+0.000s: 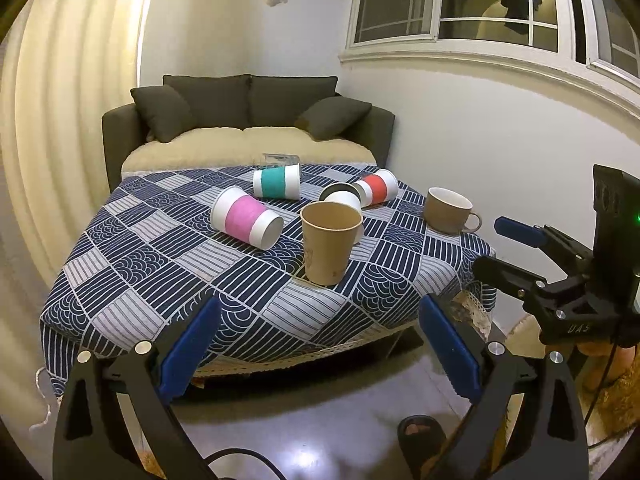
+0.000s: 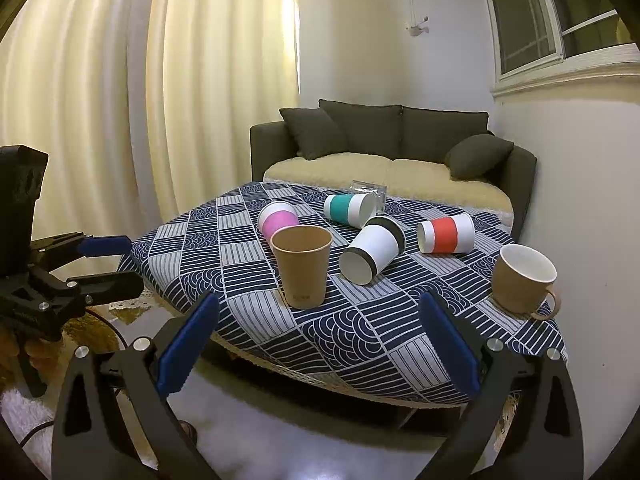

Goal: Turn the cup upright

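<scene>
Fingers of the left gripper and the right gripper stand wide apart, holding nothing, back from the surface. Brown paper cup and mug stand upright; four banded cups, pink nearest the left, lie sideways. Any next reach needs a side grip and a turn.

2 wrist views from off the table's near edge, both toward the sofa.

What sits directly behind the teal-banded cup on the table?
A clear glass-like container stands just behind the teal-banded cup, near the table's far edge. The cup hides its lower part, so its contents cannot be told.
</scene>
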The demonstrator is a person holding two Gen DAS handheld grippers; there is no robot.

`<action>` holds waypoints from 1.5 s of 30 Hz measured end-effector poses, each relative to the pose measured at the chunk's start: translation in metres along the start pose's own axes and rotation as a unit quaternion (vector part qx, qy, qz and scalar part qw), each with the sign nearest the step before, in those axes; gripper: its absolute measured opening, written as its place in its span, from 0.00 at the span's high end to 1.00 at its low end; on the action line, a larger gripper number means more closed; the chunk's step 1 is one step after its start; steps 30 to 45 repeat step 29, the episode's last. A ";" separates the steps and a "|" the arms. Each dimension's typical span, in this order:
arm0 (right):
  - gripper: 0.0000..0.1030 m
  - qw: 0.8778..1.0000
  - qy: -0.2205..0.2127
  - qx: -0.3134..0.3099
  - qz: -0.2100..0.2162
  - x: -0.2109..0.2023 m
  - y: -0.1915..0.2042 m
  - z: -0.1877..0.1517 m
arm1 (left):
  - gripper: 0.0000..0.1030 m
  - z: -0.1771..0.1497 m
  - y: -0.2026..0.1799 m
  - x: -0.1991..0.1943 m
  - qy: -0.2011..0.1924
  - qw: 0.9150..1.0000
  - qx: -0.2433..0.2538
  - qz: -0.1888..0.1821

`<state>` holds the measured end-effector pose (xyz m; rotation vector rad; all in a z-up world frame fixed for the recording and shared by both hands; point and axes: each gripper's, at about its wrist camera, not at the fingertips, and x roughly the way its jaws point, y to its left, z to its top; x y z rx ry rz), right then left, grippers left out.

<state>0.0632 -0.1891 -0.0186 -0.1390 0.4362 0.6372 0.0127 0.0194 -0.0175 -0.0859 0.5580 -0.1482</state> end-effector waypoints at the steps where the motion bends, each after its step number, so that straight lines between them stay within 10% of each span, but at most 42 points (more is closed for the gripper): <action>1: 0.05 1.000 0.000 -0.001 0.000 0.000 0.000 0.000 | 0.06 0.000 0.001 0.000 0.000 1.000 -0.001 0.000; 45: 0.05 1.000 0.003 -0.008 0.004 0.002 0.004 -0.001 | 0.06 -0.001 0.001 0.001 0.004 1.000 0.002 0.009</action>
